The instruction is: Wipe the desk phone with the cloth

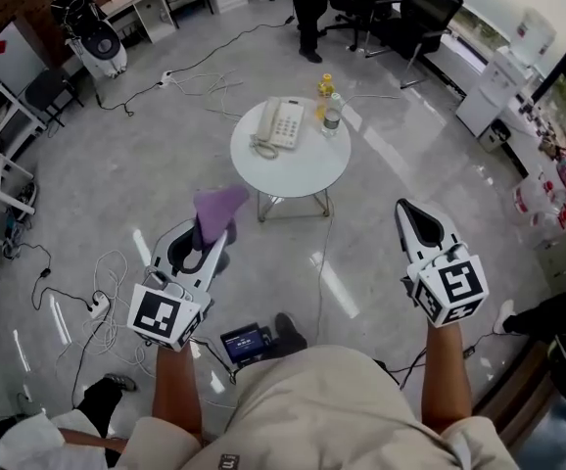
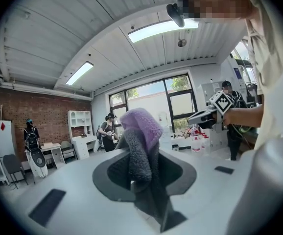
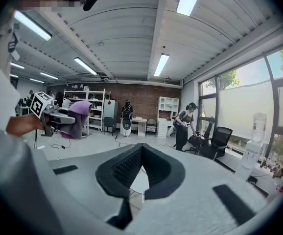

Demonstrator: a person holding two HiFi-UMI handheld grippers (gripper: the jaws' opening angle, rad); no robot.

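Nearest the camera: both forearms out front, one claw each. Left claw is clenched on the purple cloth. The left gripper view shows the cloth pinched between the jaws, with a wad sticking up past the tips and the rest bunched in the jaw gap. Right claw is clenched too, jaws together with nothing between them. The claws are well apart from each other, left and right, and both sit over bare floor. Loose white cables lie on the floor left of the left claw.

Next out is a round white table, between the two claws' lines and beyond their tips. The cloth sits just short of the table's near-left rim, not touching it.

Desk phone is on the far-left part of the table top, handset on its cradle. It lies beyond the left claw and a bit right, clear of the cloth. It is well apart from the right claw, far-left of it. A yellow bottle and a clear bottle stand just right of the phone.

Far side: a person is standing, with an office chair to their right.
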